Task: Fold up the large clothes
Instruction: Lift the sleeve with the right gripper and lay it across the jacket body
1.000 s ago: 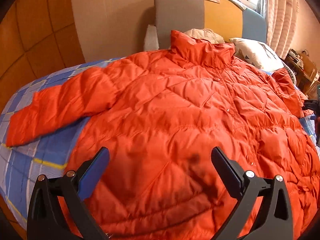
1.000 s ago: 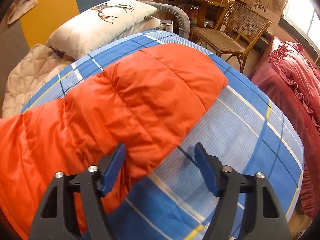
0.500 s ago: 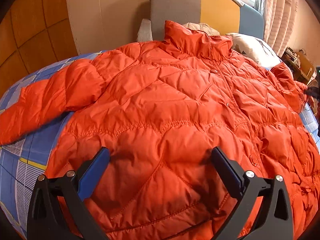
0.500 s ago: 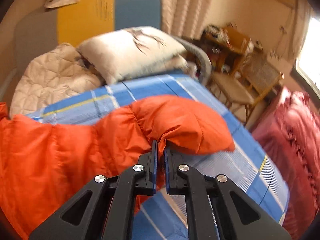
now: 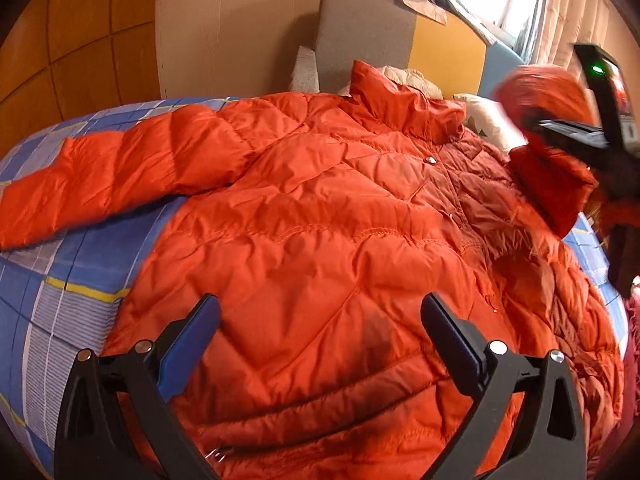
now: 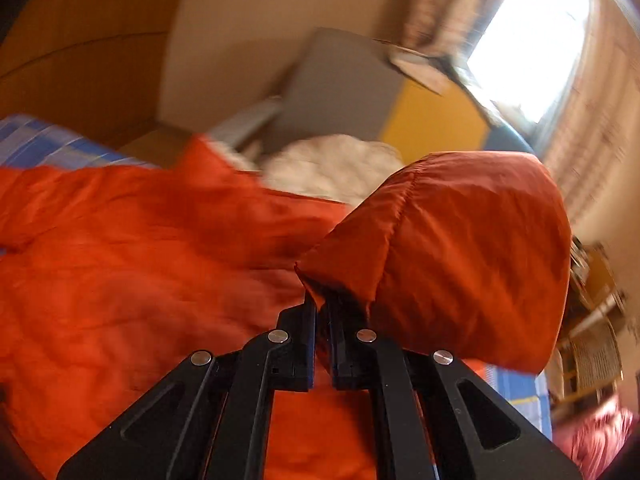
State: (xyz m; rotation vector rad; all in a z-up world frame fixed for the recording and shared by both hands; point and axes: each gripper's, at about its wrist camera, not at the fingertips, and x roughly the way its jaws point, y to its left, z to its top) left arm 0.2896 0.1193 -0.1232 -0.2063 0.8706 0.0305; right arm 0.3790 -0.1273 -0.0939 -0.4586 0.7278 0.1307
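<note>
Jacket (image 5: 320,232) flat on bed (image 5: 80,272), pillow (image 5: 492,124) behind collar, headboard (image 5: 368,36) behind both.

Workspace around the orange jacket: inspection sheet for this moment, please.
Surface: bed with blue plaid sheet.
Job's things: orange jacket spread front-up; one sleeve flat on the sheet, the other sleeve lifted.
Clutter: pillow and pale quilt at the headboard.
Grippers: left gripper open above the hem; right gripper shut on the lifted sleeve.
Cables: nothing seen.
Surroundings: window, curtains.
</note>
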